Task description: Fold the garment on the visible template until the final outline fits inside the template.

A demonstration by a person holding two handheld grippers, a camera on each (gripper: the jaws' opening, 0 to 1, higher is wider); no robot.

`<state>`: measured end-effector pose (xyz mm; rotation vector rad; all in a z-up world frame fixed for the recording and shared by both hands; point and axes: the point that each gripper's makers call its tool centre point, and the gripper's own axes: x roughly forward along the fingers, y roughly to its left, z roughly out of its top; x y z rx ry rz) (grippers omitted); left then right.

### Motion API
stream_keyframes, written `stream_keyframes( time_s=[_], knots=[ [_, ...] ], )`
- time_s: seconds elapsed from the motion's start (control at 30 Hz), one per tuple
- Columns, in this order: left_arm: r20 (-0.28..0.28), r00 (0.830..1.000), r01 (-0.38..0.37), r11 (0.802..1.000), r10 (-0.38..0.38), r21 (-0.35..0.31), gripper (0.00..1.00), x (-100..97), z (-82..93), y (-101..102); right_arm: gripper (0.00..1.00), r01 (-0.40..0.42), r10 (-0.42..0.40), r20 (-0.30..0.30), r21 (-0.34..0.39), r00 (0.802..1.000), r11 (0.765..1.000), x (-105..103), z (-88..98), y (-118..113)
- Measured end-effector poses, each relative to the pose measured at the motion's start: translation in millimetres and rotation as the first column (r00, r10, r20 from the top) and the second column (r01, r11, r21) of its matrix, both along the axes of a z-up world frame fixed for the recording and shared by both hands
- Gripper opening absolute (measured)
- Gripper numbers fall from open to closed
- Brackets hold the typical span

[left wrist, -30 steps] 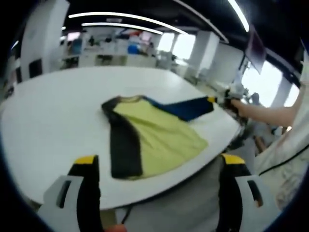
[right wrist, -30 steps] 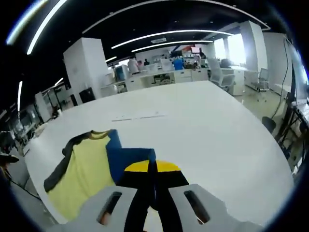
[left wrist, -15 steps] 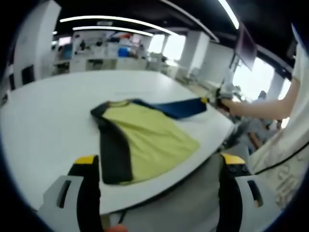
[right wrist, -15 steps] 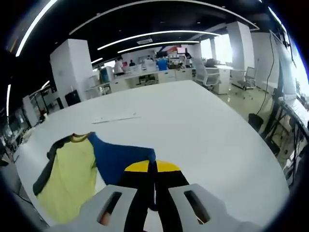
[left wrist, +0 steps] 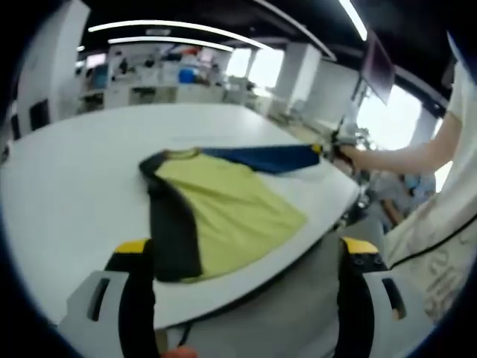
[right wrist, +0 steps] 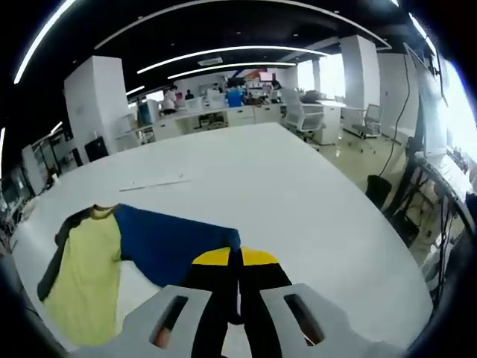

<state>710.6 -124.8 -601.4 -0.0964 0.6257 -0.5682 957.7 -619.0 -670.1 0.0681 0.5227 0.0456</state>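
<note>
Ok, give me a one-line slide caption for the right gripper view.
Right gripper, shut on the blue sleeve, stretches it out from the yellow shirt on a white table.

Yellow-and-black garment (left wrist: 216, 212) flat on white table (left wrist: 67, 186), blue sleeve (left wrist: 264, 157) stretched toward the right hand-held gripper (left wrist: 333, 145).

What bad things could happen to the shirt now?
1. The right gripper is shut on the blue sleeve and holds it stretched out sideways; pulling more could drag the whole yellow shirt across the white table.
2. The shirt's bottom hem lies near the table's edge in the left gripper view, so it might slide off.
3. The left gripper is open and holds nothing, so nothing pins the shirt down.
</note>
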Motion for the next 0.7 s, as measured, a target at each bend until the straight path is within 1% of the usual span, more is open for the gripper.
stream_keyframes(
  time_s=[0.3,0.4,0.57,0.7],
  knots=[
    [-0.011,0.999,0.03,1.0,-0.03,-0.003,0.99,4.9,-3.1,-13,0.02,0.012,-0.012,-0.023,-0.039,1.0,0.999,3,-6.7,-23],
    [-0.012,0.999,0.039,0.999,-0.039,-0.003,0.99,5.2,-2.7,-15,0.02,0.018,-0.019,-0.026,-0.056,0.999,0.998,4,-6.1,-33],
    [-0.019,0.999,0.047,0.999,-0.047,0.003,0.99,5.1,-4.5,-18,0.02,0.044,-0.046,-0.033,-0.063,0.998,0.997,4,-8.6,-52],
    [-0.02,0.998,0.052,0.999,-0.052,0.005,0.99,6.1,-4.6,-20,0.02,0.047,-0.05,-0.038,-0.075,0.998,0.996,2,-11.1,-57]
  ],
)
